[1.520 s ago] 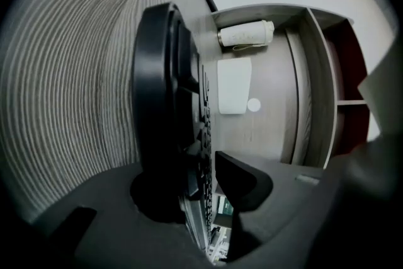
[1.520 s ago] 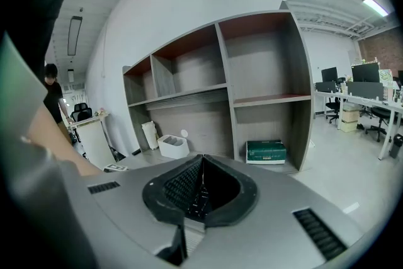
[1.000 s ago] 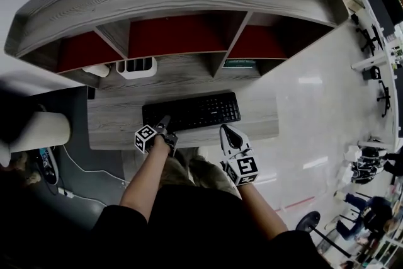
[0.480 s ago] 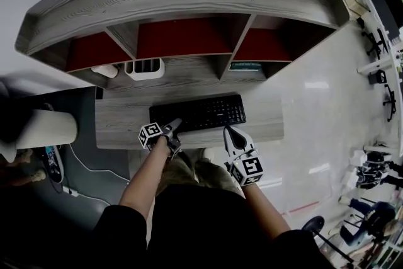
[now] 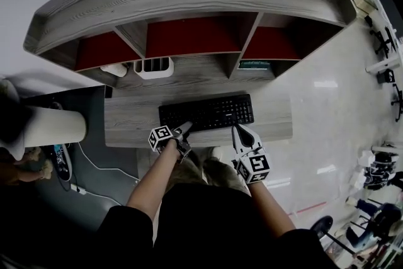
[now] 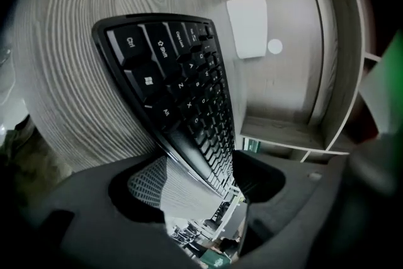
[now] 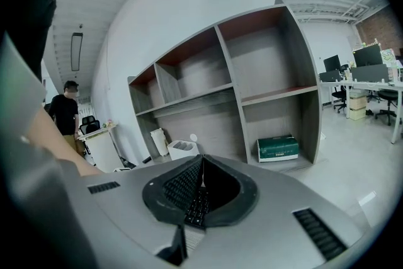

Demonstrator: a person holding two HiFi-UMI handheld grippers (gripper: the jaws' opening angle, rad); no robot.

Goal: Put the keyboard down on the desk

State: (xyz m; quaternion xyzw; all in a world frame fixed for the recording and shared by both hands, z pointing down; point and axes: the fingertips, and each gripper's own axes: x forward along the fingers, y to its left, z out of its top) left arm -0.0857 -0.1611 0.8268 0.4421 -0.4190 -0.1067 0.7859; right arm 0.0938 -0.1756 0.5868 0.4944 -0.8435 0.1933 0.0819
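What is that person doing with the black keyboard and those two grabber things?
A person is setting a black computer keyboard down on the grey wood-grain desk, with a two-jaw gripper in each hand. The keyboard lies flat on the desk. The left gripper is at its front edge, and its jaws are opening, with that edge between them. The right gripper looks closed on the front edge near the right end.

Bare desk flanks the keyboard; shelf unit blocks behind.
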